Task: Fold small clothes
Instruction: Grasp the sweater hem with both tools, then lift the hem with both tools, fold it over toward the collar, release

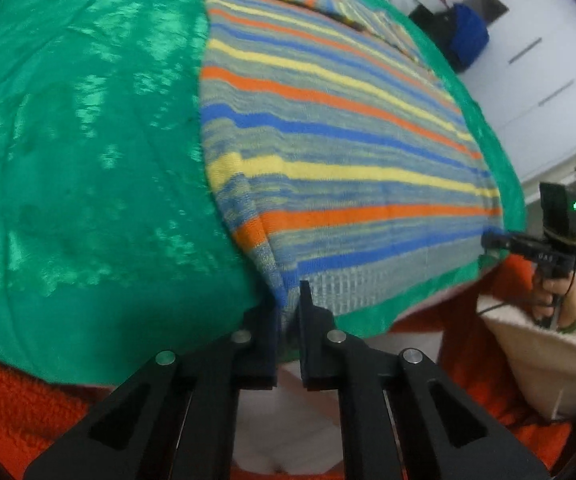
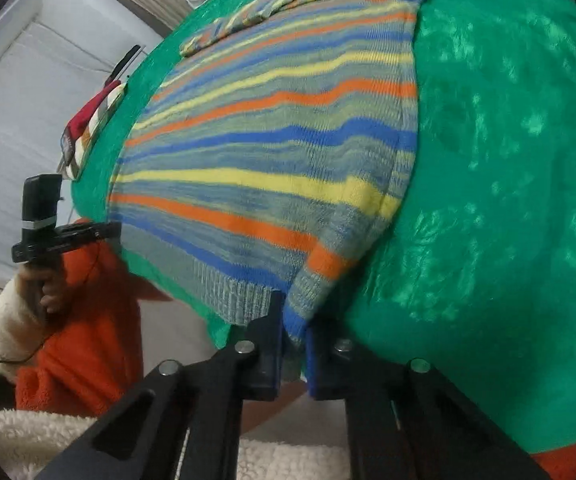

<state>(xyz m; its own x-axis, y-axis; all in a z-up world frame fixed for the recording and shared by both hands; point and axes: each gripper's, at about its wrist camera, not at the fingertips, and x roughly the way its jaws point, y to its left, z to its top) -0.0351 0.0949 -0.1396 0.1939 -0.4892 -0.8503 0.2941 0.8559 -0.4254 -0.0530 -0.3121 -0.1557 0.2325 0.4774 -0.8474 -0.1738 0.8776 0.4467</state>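
A striped knit sweater (image 1: 328,128) in blue, yellow and orange lies flat on a green blanket (image 1: 80,140); it also shows in the right wrist view (image 2: 272,152). My left gripper (image 1: 288,308) is shut on the sweater's near hem corner, lifting a small ridge of fabric. My right gripper (image 2: 294,320) is shut on the other hem corner, which bunches between its fingers. Each gripper shows in the other's view: the right gripper (image 1: 492,240) at the sweater's far corner, the left gripper (image 2: 108,230) likewise. A folded sleeve lies across the sweater's top.
The green blanket (image 2: 508,160) covers an orange cover (image 1: 16,400) beneath. A small striped folded garment (image 2: 92,120) lies at the blanket's edge. White cabinets (image 1: 540,60) and a blue object (image 1: 468,36) stand beyond. The person's cream fleece sleeve (image 1: 544,356) is nearby.
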